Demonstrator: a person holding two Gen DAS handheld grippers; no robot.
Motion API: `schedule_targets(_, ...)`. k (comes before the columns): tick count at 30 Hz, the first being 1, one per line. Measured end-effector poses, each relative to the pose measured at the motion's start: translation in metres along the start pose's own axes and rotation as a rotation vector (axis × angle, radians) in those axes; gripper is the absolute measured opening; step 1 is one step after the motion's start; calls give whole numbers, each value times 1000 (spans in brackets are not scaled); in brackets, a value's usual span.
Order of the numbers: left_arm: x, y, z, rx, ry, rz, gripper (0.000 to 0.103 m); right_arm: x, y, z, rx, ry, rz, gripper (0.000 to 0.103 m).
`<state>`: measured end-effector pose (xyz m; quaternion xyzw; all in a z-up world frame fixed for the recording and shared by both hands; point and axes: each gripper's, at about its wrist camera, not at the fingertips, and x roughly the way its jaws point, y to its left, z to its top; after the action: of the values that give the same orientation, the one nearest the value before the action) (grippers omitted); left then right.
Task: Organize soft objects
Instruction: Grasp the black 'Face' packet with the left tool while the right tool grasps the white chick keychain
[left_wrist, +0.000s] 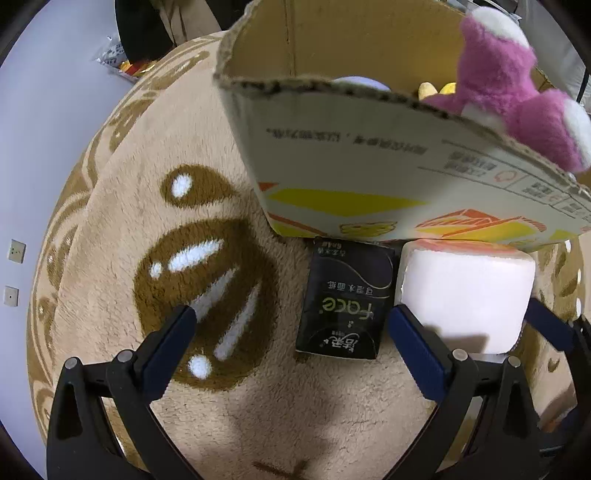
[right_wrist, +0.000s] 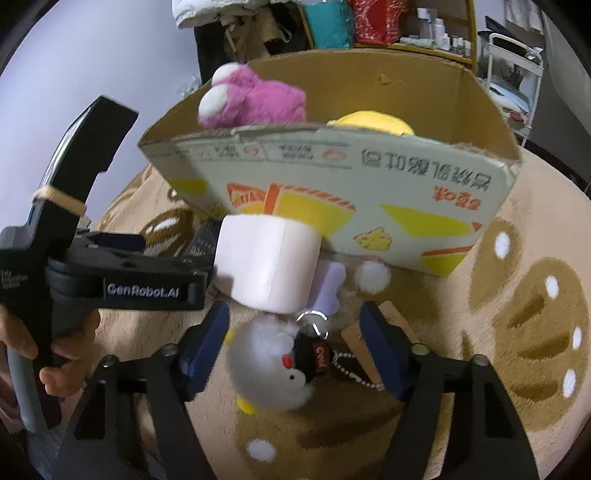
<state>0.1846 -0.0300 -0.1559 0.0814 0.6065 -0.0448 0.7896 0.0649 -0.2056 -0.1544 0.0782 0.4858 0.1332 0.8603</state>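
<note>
A cardboard box (left_wrist: 332, 155) stands on a tan plush rug and holds a pink plush toy (left_wrist: 506, 74) and a yellow plush (right_wrist: 373, 122). A white soft block (left_wrist: 465, 295) lies before the box, beside a black tissue pack (left_wrist: 343, 306). My left gripper (left_wrist: 291, 332) is open above the rug, with the pack between its fingers and its right finger against the white block. My right gripper (right_wrist: 295, 343) is open around a white plush chick keychain (right_wrist: 273, 369) with a black part and bead chain. The white block (right_wrist: 266, 262) and the box (right_wrist: 351, 184) lie just beyond.
The rug (left_wrist: 147, 258) has brown face patterns and covers a white floor (left_wrist: 44, 110). A small white pompom (right_wrist: 373, 275) and a brown tag (right_wrist: 369, 332) lie by the chick. Shelves and a rack (right_wrist: 513, 66) stand behind the box. The left gripper's body (right_wrist: 110, 273) fills the right view's left side.
</note>
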Motion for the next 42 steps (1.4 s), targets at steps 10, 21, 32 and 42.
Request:
schedule_targets(10,-1,-20,-2,24,-3,29,101,12,9,-7,-39,62,-3,58)
schedule_targets(21,6,-22,-5,33,16,33,100,27,15,-10,-54,112,-28,57)
schedule_targets(32,12,-25,-7,26,43,-12,80,36,19,-11,-63,131,-47,50)
schedule_targets(42,13,-17,-10,34,31,-67,51,44,21,-14,-62,169,-71,50)
